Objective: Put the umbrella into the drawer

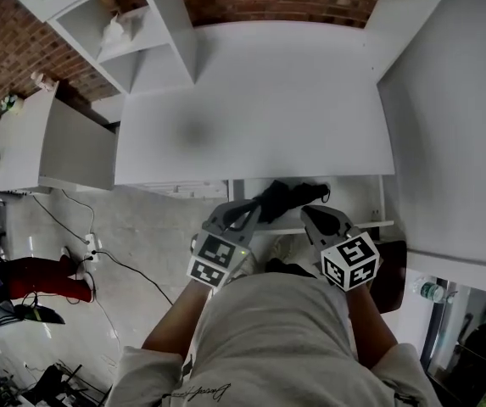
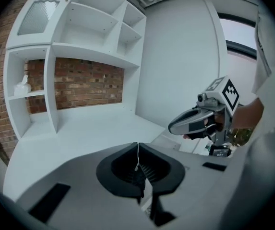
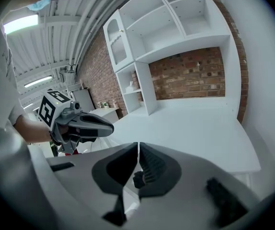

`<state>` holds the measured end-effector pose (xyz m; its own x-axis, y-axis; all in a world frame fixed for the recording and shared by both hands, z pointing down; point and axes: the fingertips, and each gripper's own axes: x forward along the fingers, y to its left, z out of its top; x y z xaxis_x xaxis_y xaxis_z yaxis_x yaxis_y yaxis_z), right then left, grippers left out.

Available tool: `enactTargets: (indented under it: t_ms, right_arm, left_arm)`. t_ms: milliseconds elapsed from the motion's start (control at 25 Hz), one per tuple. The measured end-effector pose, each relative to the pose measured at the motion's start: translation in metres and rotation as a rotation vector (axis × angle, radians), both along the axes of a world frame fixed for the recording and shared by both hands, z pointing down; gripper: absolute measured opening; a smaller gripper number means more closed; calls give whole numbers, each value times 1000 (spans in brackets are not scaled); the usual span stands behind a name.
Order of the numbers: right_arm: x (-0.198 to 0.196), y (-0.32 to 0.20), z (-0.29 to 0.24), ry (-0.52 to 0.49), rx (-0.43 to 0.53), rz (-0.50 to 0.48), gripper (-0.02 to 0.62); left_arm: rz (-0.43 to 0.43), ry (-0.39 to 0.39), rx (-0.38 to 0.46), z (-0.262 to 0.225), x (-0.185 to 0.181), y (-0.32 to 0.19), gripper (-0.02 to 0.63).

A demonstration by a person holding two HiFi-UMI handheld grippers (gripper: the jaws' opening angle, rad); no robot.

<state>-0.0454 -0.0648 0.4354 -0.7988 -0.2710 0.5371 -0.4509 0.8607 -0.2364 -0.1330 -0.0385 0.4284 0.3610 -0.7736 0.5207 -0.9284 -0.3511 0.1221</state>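
Note:
The black folded umbrella (image 1: 289, 195) lies inside the open white drawer (image 1: 383, 203) under the desk's front edge. My left gripper (image 1: 251, 209) hovers just in front of the umbrella's left end, jaws shut and nothing between them (image 2: 137, 145). My right gripper (image 1: 312, 214) sits close beside it at the umbrella's right end, also shut and empty (image 3: 138, 145). Each gripper shows in the other's view: the right gripper (image 2: 175, 126) and the left gripper (image 3: 109, 127) are both raised above the white desk top (image 1: 259, 117).
White shelves (image 1: 145, 36) stand at the desk's back left, against a brick wall. A white cabinet (image 1: 47, 142) stands to the left. Cables and a power strip (image 1: 90, 246) lie on the floor. A tall white panel (image 1: 463, 125) borders the right side.

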Motion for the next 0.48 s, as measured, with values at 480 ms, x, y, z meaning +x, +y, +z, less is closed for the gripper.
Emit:
enactTargets:
  t_ms: [480]
  right_arm:
    - [-8, 28, -9, -26, 32, -21, 29]
  left_arm:
    - [-134, 1, 31, -18, -15, 32, 16]
